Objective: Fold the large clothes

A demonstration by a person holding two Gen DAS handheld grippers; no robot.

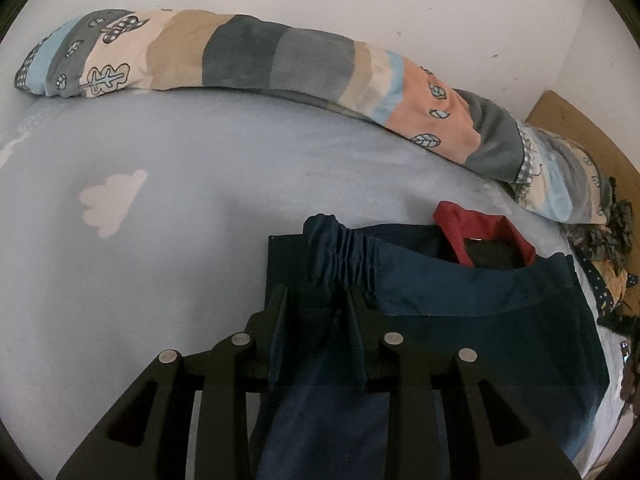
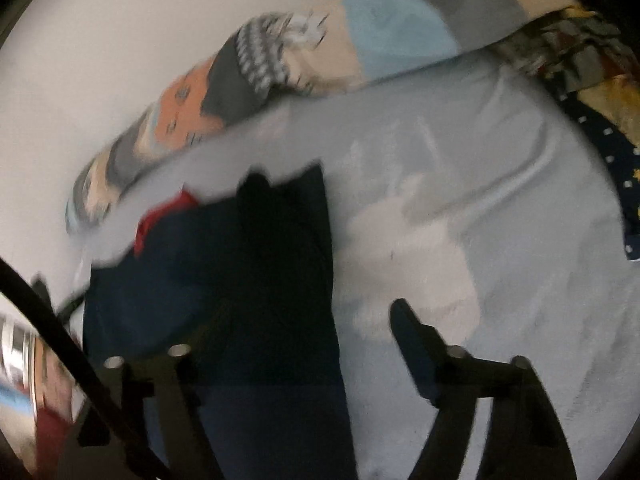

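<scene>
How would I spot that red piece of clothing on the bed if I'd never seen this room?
Start at the long patchwork bolster lying along the wall on the pale blue sheet. Near its right end lies a pile of dark navy clothes. The red garment peeks out from the pile's far edge, the only red thing among all the navy.

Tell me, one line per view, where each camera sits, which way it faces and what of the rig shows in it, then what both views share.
Left wrist: on the left gripper, looking down along its fingers, shut on the navy garment's gathered waistband, toward the patchwork bolster and wall.
Right wrist: on the right gripper, tilted and blurred, jaws apart over the garment's edge, only one finger clear.
Shared: navy garment, red cloth, bolster, cloud-print sheet.
</scene>
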